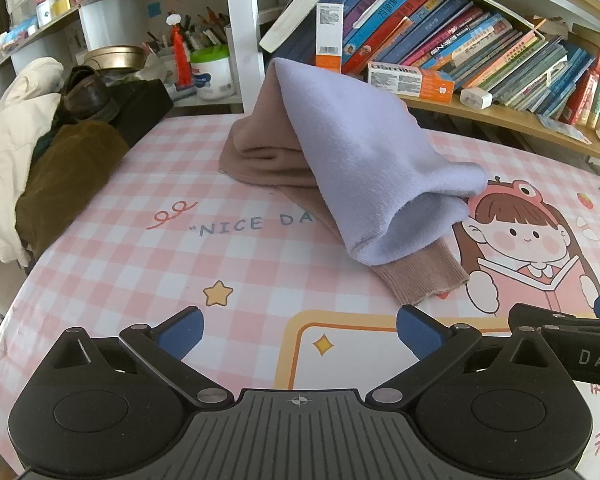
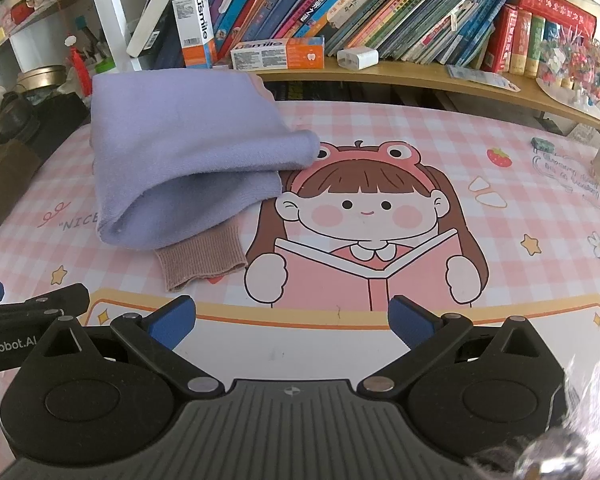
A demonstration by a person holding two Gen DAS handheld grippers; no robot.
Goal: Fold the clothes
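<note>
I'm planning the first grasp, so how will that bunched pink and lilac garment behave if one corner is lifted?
The garment will probably drape and sag rather than hold shape: it lies in soft rolled folds. Its fleecy lilac inside looks grippy, not slippery. The ribbed cuff sticks out loose and will likely dangle.

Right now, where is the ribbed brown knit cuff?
The ribbed brown knit cuff lies flat on the pink checked tablecloth, poking out from under the lavender fleece garment. In the right wrist view it is left of centre, beside the cartoon girl print.
</note>
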